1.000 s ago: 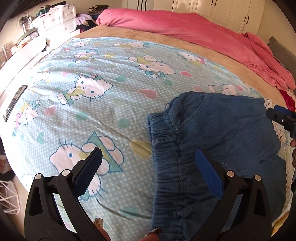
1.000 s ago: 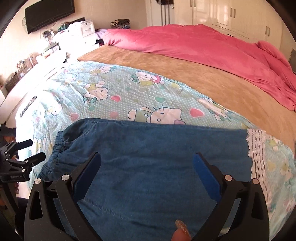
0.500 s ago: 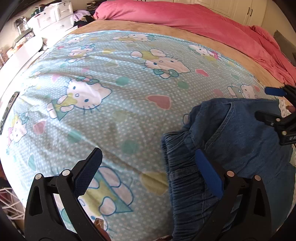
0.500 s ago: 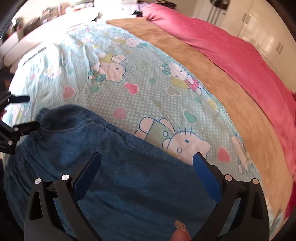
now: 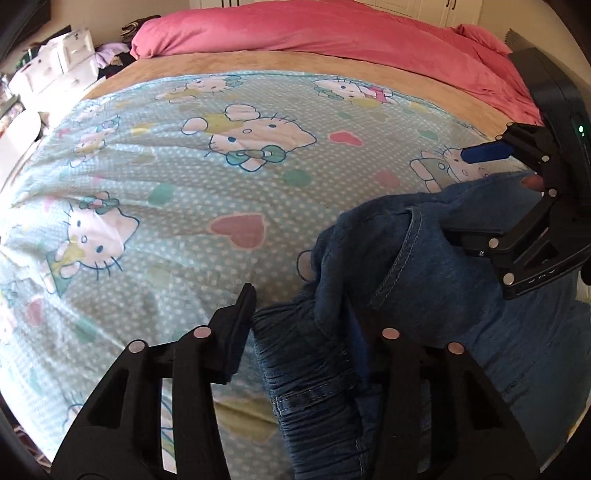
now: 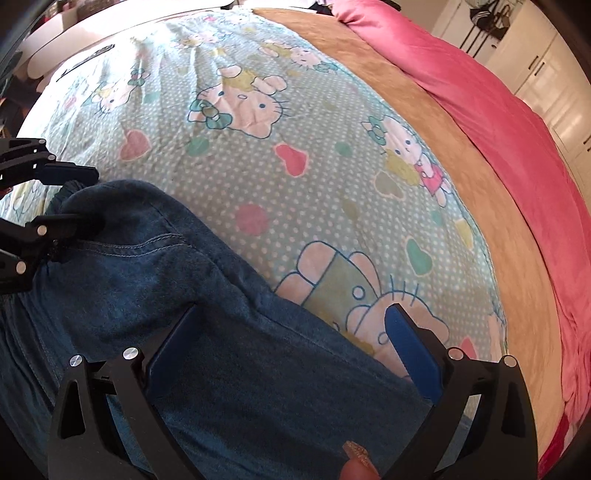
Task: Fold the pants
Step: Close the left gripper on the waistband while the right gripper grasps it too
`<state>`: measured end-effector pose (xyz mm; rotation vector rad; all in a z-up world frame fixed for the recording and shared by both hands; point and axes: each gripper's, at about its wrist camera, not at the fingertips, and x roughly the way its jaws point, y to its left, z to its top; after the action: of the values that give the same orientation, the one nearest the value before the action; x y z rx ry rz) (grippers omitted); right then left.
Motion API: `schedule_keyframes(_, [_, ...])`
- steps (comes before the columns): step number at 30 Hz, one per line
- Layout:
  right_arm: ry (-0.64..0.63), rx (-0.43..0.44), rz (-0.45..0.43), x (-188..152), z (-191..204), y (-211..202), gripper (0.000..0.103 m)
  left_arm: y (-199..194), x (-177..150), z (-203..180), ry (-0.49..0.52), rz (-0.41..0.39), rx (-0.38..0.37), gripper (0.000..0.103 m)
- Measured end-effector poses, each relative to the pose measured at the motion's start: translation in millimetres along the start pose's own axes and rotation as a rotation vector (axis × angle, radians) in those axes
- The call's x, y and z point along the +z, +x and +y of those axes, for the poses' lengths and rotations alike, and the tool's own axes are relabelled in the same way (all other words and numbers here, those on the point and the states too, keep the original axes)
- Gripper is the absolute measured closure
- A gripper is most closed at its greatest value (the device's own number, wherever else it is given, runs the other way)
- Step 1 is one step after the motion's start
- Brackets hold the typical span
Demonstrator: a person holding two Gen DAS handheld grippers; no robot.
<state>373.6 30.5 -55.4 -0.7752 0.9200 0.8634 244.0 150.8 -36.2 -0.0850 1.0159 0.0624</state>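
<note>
Blue denim pants (image 5: 424,306) with an elastic waistband lie on a Hello Kitty sheet (image 5: 192,177); they also show in the right wrist view (image 6: 155,295). My left gripper (image 5: 314,325) is open, its jaws straddling the bunched waistband corner, which rises between them. My right gripper (image 6: 291,343) is open, one jaw over the denim and the other over the sheet at the pants' far edge. The right gripper also shows in the left wrist view (image 5: 476,192), and the left one in the right wrist view (image 6: 77,195).
A pink duvet (image 5: 332,33) and a tan blanket (image 6: 424,122) lie across the far part of the bed. White drawers (image 5: 55,70) stand at the far left. White wardrobe doors (image 6: 546,70) stand beyond the bed.
Both grippers have moved down and closer to the pants. The left jaws have narrowed around the waistband corner. The right gripper has swung to the pants' far edge.
</note>
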Motion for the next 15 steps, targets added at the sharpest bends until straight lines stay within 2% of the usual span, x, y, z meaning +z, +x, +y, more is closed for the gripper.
schedule_keyframes(1, [-0.003,0.009,-0.001,0.4,0.1,1.7,0.004,-0.7,-1.4,0.0,0.009,-0.011,0.009,0.071])
schedule_keyframes(5, [0.027,0.042,-0.001,0.1,-3.4,5.9,0.005,-21.5,-4.8,-6.4,0.064,-0.085,0.046,0.074])
schedule_keyframes(8, [0.042,0.048,-0.013,-0.1,-4.0,7.9,0.005,-35.2,-4.5,-6.8,0.054,-0.117,0.027,0.075])
schedule_keyframes(10, [0.042,0.050,-0.034,-2.2,-1.3,5.3,0.009,-41.5,-5.8,-5.3,0.040,-0.126,0.010,0.075])
schedule_keyframes(12, [0.035,0.080,-0.065,-4.1,3.2,0.8,0.032,-44.2,-6.9,-5.4,0.036,-0.126,0.007,0.075])
schedule_keyframes(13, [0.033,0.088,-0.071,-6.5,5.9,-1.7,0.037,-46.0,-7.5,-5.9,0.036,-0.129,0.009,0.075])
schedule_keyframes(15, [0.023,0.102,-0.084,-8.7,14.0,-6.0,0.057,-48.8,-7.9,-8.9,0.042,-0.133,0.009,0.075])
